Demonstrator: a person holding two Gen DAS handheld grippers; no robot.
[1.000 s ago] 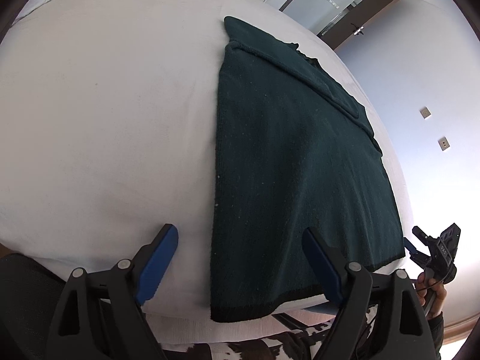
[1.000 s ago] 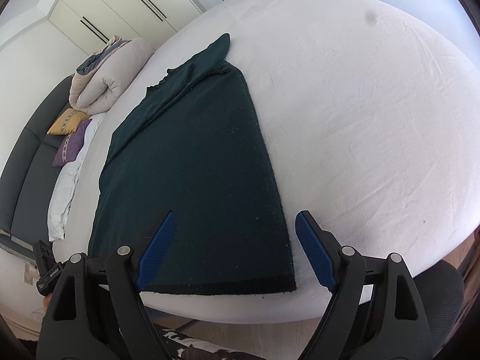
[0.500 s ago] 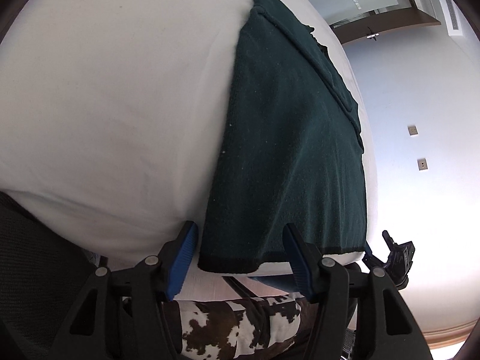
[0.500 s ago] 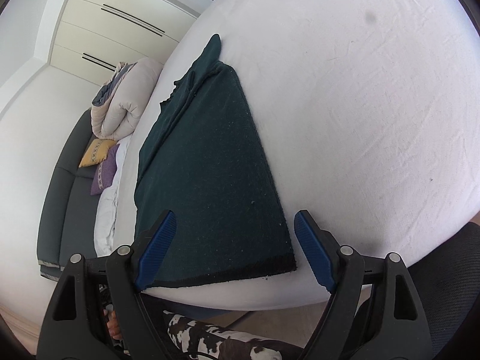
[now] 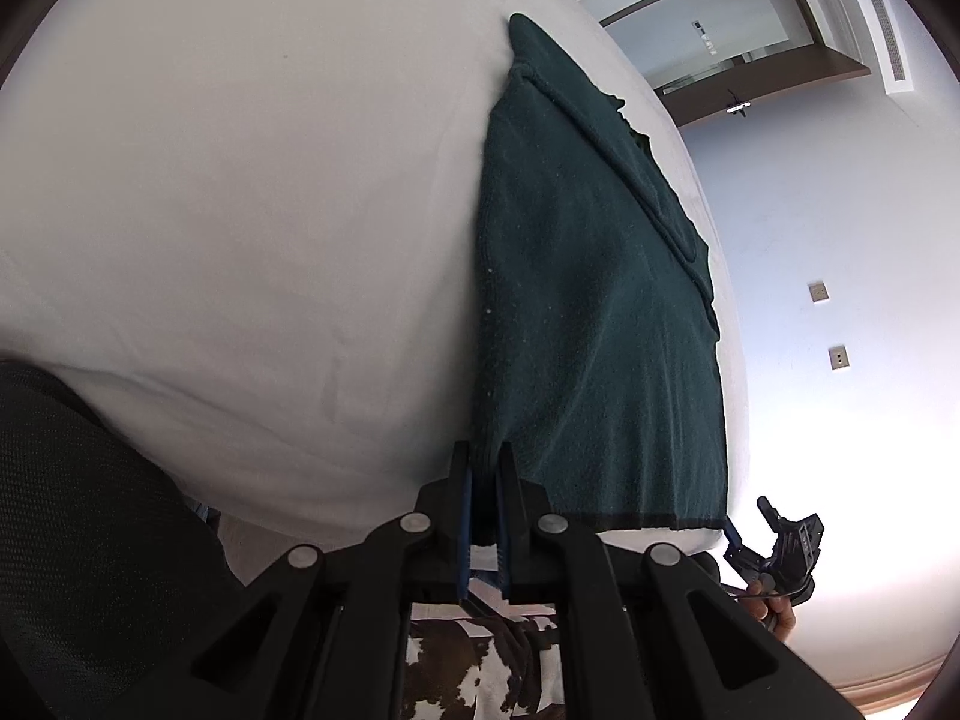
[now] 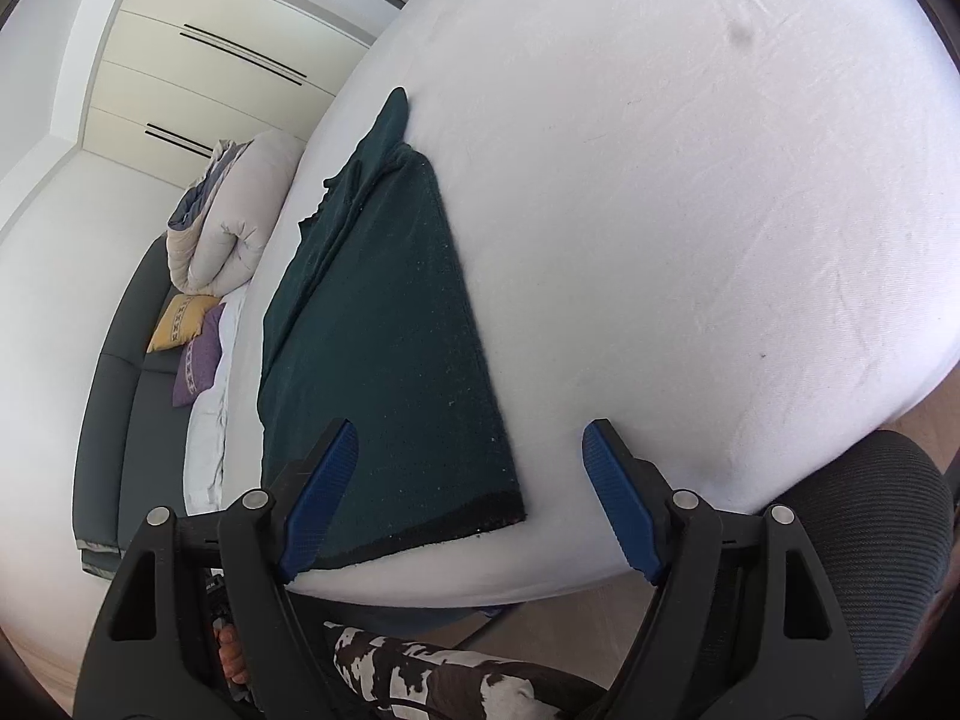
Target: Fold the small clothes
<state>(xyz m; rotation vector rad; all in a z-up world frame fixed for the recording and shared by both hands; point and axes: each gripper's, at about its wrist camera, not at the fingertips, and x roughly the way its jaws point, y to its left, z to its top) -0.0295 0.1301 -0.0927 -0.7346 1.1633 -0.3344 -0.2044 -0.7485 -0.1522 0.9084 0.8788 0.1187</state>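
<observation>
Two blue-padded tongs [image 5: 483, 474] pinch fuzzy dark-green knit garment [image 5: 594, 324].

Sweater [image 6: 390, 360]: dark green knit, black band along the hem. Bed sheet [image 6: 690, 210] beneath it: white, one small dark spot far ahead of the right gripper [image 6: 468, 489]. Gripper bodies black, pads [image 6: 618, 510] blue. Cushions [image 6: 180, 324] left of it: yellow and purple. Trousers [image 6: 432, 678] below: brown-and-white patches.

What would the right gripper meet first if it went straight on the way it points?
Probably the green garment: its near hem corner lies between the open fingers of the right gripper, on the white bed. Depth is unclear.
</observation>
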